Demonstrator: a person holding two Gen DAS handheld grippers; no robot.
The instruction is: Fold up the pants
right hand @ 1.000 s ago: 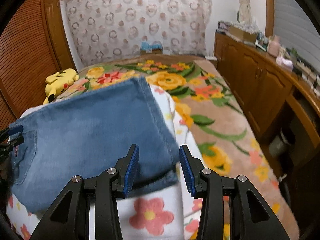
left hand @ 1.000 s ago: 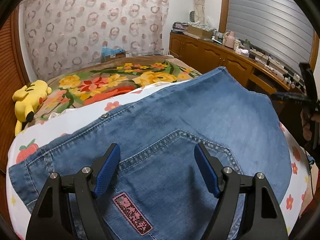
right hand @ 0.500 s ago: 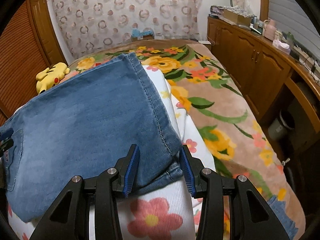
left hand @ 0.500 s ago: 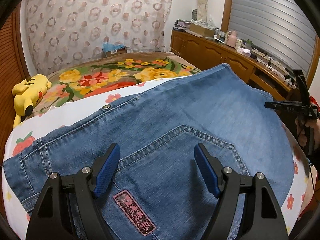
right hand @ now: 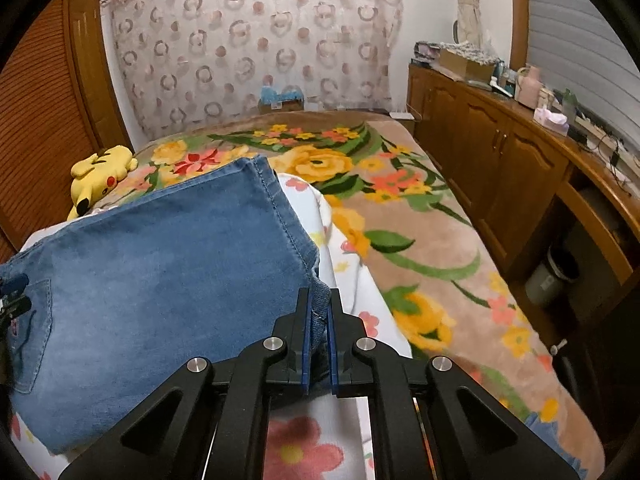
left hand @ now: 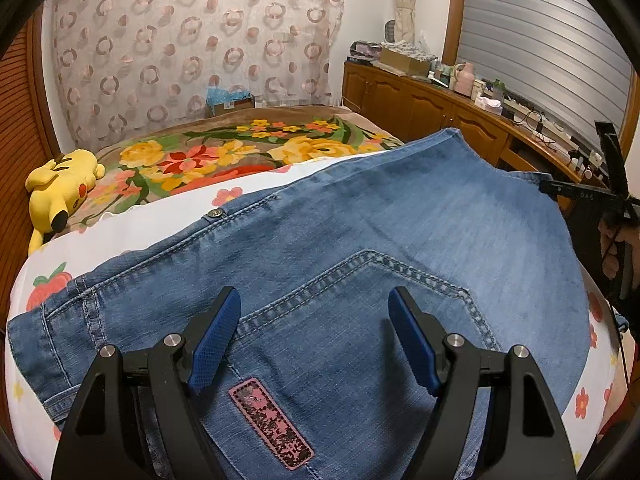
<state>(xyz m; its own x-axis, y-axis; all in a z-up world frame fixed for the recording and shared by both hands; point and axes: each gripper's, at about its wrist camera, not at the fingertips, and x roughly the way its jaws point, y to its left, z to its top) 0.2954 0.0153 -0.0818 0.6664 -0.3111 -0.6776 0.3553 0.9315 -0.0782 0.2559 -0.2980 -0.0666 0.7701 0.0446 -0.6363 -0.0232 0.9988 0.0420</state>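
Broadly, faded blue denim pants (left hand: pixel 360 240) are laid flat across the white flower-printed bed cover (left hand: pixel 120 232). Its near right corner is clamped in the right gripper (right hand: pixel 319 312). The left gripper (left hand: pixel 314 320) is held spread above the stitched back pocket (left hand: pixel 360 320).

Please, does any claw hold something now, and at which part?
The right claw is shut on the jeans, pinching their near corner at the leg hem. The left claw is open above them, holding nothing.
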